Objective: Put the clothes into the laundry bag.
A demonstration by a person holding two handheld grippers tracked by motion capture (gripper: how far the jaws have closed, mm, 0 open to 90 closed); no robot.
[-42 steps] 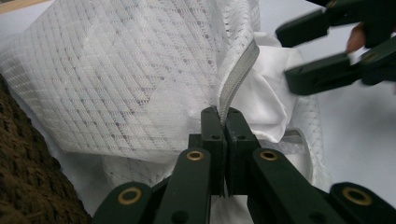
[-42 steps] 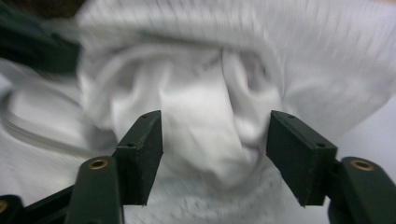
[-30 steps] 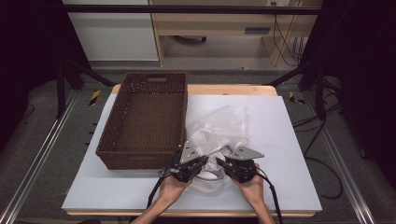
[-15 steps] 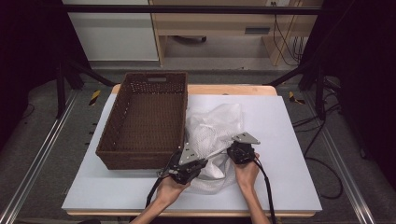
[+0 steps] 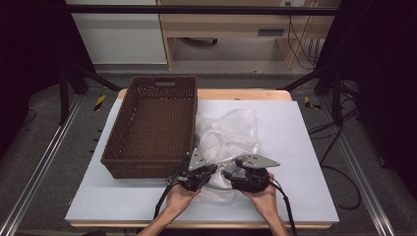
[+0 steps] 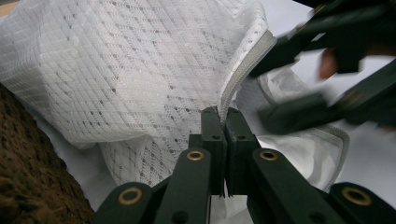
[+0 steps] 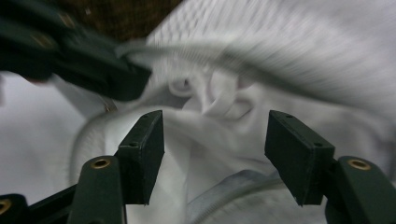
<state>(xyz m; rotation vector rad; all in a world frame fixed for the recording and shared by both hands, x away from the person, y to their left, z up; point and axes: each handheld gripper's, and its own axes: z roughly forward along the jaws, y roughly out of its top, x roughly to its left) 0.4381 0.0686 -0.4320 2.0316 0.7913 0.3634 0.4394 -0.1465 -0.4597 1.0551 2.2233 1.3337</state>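
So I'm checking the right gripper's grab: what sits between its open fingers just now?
In the right gripper view, bunched folds of the white mesh garment lie between the open fingers, with its grey hem band below; the picture is blurred.

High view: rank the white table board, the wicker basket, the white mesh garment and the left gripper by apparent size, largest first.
1. White table board
2. Wicker basket
3. White mesh garment, partly covered by the hands
4. Left gripper

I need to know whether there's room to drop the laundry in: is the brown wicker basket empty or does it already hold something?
Empty. The high view shows the wicker basket's bare woven floor; the white mesh garment lies beside it on the table.
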